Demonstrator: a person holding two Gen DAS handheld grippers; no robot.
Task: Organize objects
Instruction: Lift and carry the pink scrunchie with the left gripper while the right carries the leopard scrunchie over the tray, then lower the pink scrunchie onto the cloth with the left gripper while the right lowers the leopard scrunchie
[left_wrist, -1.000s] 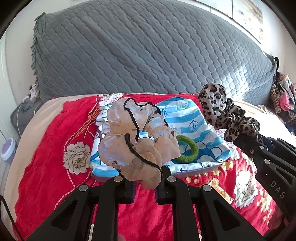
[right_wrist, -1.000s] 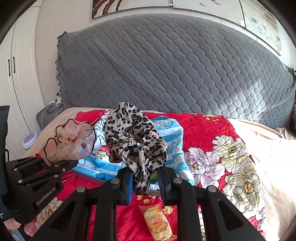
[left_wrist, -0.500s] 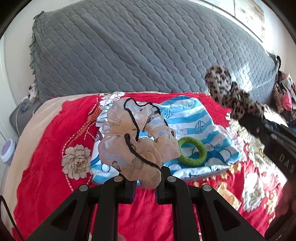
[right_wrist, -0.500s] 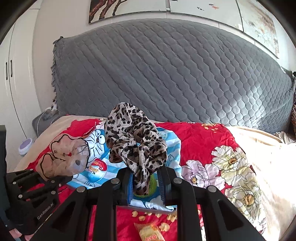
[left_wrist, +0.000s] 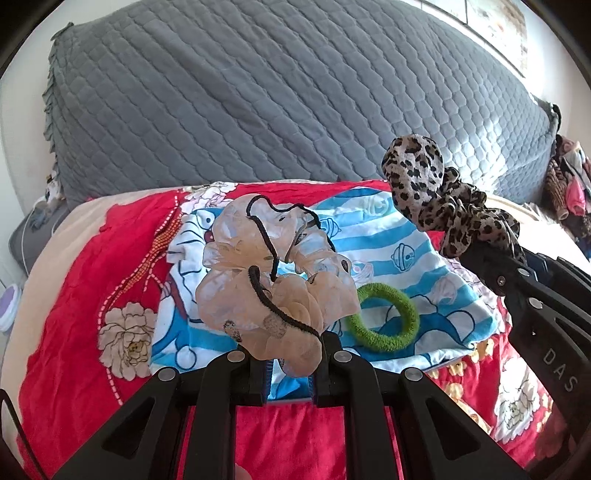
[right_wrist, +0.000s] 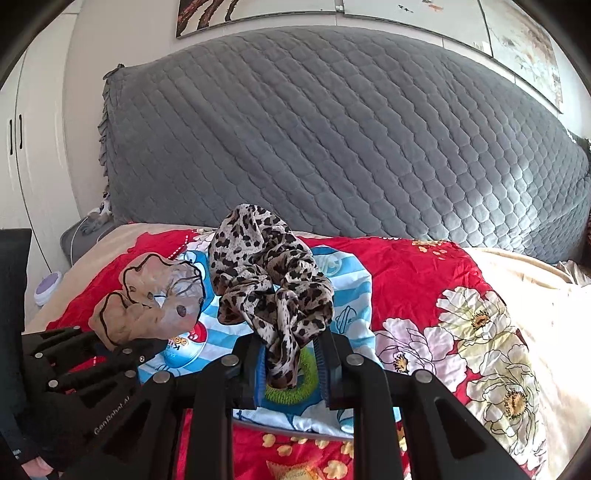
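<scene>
Left gripper (left_wrist: 288, 373): angled downward, jaws clamped on a sheer peach scrunchie (left_wrist: 273, 288). Right gripper (right_wrist: 290, 369): angled downward beside it, jaws clamped on a leopard-print scrunchie (right_wrist: 269, 280).

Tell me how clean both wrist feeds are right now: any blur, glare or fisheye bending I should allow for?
Left wrist view: sharp, no motion blur; daylight washes out the top right corner, and the grey quilted headboard bows with the lens. Right wrist view: equally sharp, evenly lit; the white wardrobe at the left edge curves, and dark vignette fills the corners. The beige scrunchie and leopard scrunchie are both crisp.
</scene>
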